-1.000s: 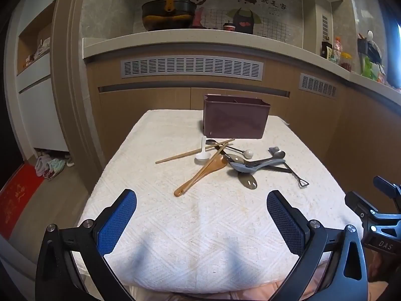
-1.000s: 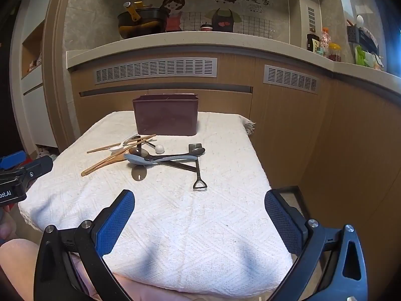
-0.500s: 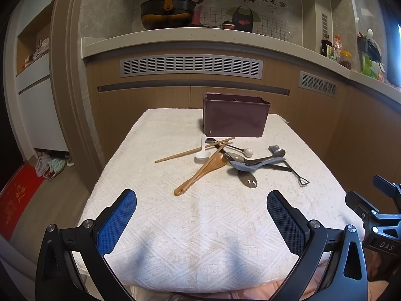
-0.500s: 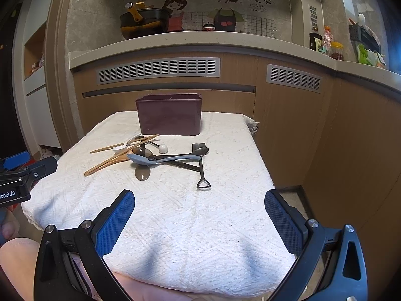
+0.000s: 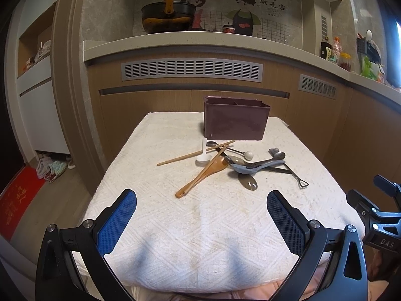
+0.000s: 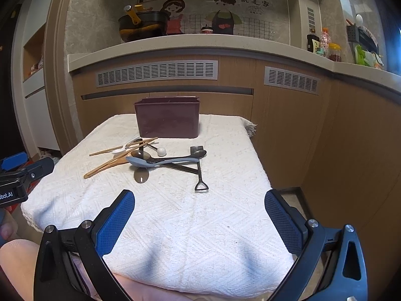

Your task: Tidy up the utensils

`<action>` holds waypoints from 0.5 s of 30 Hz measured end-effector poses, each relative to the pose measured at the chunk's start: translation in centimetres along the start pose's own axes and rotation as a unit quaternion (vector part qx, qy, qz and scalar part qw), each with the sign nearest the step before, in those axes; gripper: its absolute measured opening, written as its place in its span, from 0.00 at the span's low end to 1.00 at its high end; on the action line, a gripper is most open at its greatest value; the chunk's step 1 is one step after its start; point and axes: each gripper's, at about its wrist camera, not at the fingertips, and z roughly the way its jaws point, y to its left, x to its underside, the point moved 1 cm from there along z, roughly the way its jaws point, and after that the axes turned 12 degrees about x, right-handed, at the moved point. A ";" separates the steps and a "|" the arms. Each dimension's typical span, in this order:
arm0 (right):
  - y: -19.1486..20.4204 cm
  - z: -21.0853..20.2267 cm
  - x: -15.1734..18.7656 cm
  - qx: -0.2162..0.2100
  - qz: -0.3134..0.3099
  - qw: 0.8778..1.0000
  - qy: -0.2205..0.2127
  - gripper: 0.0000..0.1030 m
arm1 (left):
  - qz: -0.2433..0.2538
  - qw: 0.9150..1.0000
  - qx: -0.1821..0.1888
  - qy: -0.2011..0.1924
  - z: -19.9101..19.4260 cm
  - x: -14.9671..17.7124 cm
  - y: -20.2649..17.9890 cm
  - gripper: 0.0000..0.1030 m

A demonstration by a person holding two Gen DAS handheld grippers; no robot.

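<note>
Task looks barely started, judging from the layout: every utensil I can see sits in a loose pile on the cloth-covered surface [image 5: 200,225], nothing visibly sorted into the maroon bin [image 5: 235,121] at the far end; its inside is mostly hidden, only a divider edge shows at the rim. Pile sits just near of the bin: chopsticks [image 5: 195,153] crossing a white spoon [image 5: 203,154], wooden spoon [image 5: 203,174] angled toward the near left, grey-blue spoon [image 5: 255,166] lying over dark metal pieces, a ball-ended metal spoon [image 5: 235,151], a flat slotted spoon head [image 5: 248,181], and a small shovel-handled utensil [image 6: 200,175] at the right. All of it is left to move. Left gripper [image 5: 201,214] fingers [image 5: 117,222] spread wide, holding nothing, over the near edge of the cloth, well short of the pile. Right gripper [image 6: 199,215] same: fingers [image 6: 114,223] fully apart, empty, touching nothing, pile and bin ahead and slightly left.
</note>
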 end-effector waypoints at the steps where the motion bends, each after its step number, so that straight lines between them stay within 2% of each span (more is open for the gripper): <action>1: 0.0 0.0 0.0 -0.001 0.000 1.000 0.001 1.00 | -0.001 1.000 -0.001 0.000 0.0 0.0 0.0 1.00; 15: -0.2 0.1 0.0 0.003 0.002 1.000 -0.001 1.00 | -0.002 1.000 -0.003 -0.001 -0.1 0.0 0.1 1.00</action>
